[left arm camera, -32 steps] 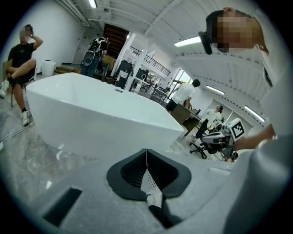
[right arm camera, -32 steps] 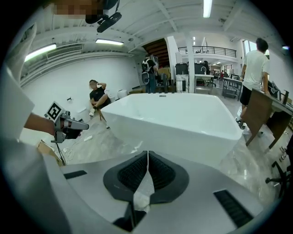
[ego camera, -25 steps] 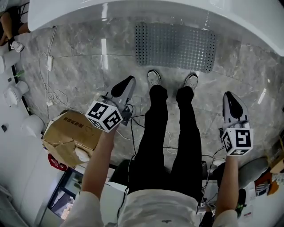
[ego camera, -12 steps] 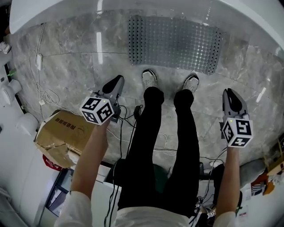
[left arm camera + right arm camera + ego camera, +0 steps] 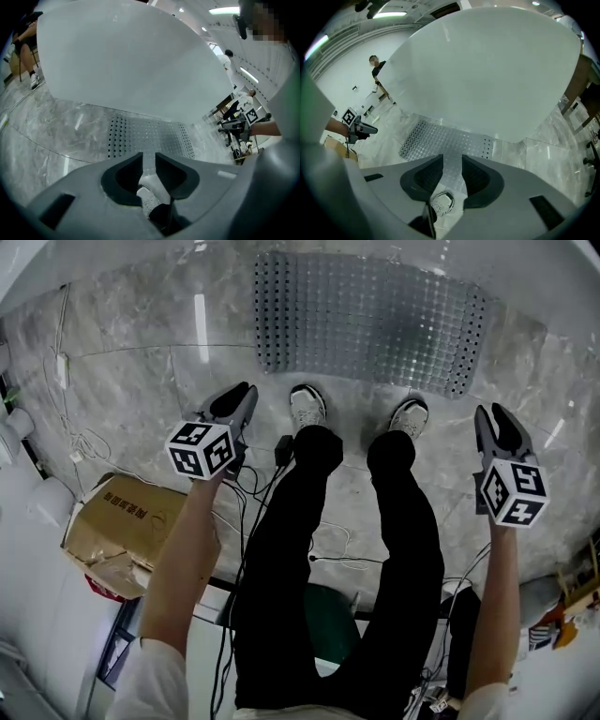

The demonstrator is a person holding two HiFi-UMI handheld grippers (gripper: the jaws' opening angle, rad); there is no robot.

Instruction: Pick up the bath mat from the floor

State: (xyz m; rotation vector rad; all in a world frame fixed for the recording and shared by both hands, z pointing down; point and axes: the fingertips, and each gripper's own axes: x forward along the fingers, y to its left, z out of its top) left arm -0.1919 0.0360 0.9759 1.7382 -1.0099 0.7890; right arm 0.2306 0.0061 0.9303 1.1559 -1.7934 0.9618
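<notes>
The left gripper [image 5: 239, 392] points steeply down toward the floor [image 5: 131, 334]. Its jaws stand a narrow slit apart, having just been opening, and nothing is held between them. The right gripper [image 5: 495, 416] points down the same way. Its jaws have also just been opening, to a somewhat wider gap, and they too are empty.

The bath mat [image 5: 370, 320], grey and dotted with holes, lies flat on the floor ahead of both pairs of jaws, beyond their tips and clear of them. In each gripper view it shows through the gap and above the jaw tips. Its far edge runs along the foot of the white bathtub [image 5: 126, 61].

The person's two shoes [image 5: 307, 407] stand between the two pairs of jaws, just short of the mat's near edge. A cardboard box [image 5: 127, 526] lies on the floor behind the left jaws, off to their outer side.
</notes>
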